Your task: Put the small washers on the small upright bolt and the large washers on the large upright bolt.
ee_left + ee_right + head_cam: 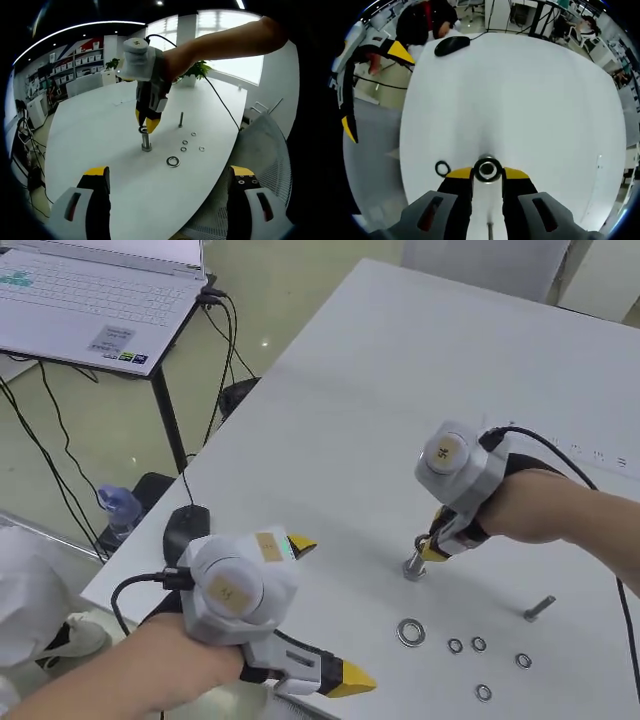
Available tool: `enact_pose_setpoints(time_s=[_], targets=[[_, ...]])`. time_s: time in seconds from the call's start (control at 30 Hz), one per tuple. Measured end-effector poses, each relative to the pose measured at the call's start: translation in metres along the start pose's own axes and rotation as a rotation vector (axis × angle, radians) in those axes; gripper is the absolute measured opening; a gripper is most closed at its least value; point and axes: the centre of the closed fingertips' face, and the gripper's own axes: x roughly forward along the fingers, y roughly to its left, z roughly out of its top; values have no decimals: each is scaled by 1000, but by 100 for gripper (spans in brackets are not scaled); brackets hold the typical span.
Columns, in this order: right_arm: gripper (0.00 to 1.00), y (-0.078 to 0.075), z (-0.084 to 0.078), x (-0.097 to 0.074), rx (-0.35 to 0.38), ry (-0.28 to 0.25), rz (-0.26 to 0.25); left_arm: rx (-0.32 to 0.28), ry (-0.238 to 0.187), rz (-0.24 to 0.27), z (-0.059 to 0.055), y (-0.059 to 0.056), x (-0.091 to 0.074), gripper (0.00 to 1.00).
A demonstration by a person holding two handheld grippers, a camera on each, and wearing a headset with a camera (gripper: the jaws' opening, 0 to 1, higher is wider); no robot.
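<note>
The large bolt (413, 566) stood upright mid-right in the head view, long axis vertical. My right tongs (432, 548) pointed straight down over it, pinching a large washer (143, 130) flat just above its tip. My left tongs (330, 612) hung wide open and empty at lower left, over the counter (350, 440).

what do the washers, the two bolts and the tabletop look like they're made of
Large washer and small washers: metal, probably steel, silver-grey with bright glints. Large bolt and small bolt: the same grey metal look, slightly duller. Tabletop: smooth, even white, low sheen, perhaps laminate or painted board.
</note>
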Motion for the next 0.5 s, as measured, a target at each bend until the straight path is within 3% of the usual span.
enact_pose_setpoints(time_s=[0.5], targets=[[21,0,-1,15,-6,26,7,-13,21,-21,-10,-3,-1,94]])
